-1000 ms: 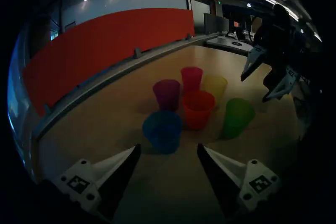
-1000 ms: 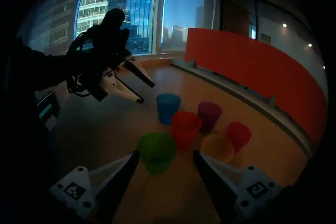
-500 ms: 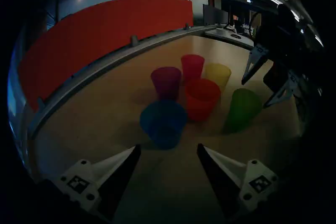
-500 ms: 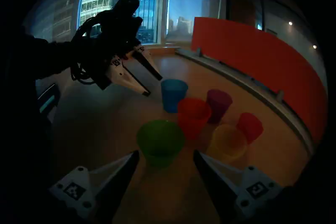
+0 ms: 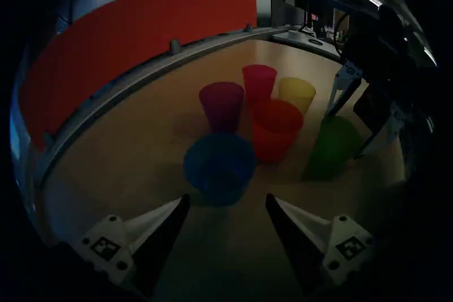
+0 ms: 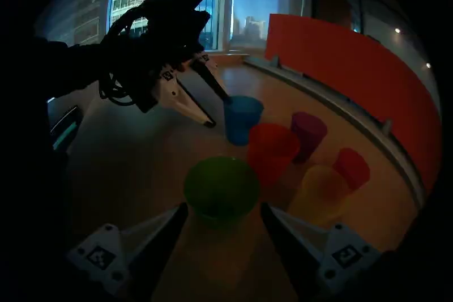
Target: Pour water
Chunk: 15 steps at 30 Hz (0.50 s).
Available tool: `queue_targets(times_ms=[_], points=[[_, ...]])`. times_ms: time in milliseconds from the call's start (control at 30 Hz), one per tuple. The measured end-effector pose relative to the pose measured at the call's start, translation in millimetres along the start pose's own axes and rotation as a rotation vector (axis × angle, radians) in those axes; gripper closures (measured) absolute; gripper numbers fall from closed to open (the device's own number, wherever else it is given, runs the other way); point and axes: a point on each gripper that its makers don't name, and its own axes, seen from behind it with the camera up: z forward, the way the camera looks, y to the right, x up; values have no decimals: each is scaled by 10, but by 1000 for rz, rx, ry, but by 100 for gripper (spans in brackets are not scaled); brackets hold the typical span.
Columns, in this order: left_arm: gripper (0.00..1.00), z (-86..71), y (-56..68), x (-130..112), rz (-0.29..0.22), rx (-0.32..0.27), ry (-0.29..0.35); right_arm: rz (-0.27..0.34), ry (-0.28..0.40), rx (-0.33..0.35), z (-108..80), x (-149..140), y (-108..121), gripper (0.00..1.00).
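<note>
Both claws spread open, holding nothing, over wooden table (image 5: 130,154).
L gripper (image 5: 226,196) faces translucent blue plastic cup (image 5: 219,169), just in front; R gripper (image 6: 222,205) faces green plastic cup (image 6: 222,188). Red plastic cup (image 5: 276,129) betw. them; purple cup (image 5: 222,103), pink cup (image 5: 259,81) twd table's red-divider (image 5: 141,30) edge, yellow cup (image 5: 296,93) beside pink. Insides too dark to tell water.

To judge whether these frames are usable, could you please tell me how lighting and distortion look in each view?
Left gripper view: dim; the translucent blue plastic cup and translucent green plastic cup look murky, and the right gripper is nearly a silhouette. Right gripper view: bright windows backlight the left gripper, darkening it; the fisheye curves the red partition wall.
</note>
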Motion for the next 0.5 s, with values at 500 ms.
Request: queue_targets(times_ms=[500], points=[[0,205,-48,76,-1,-23,-7,4,-11,25,180,36,-36,1]])
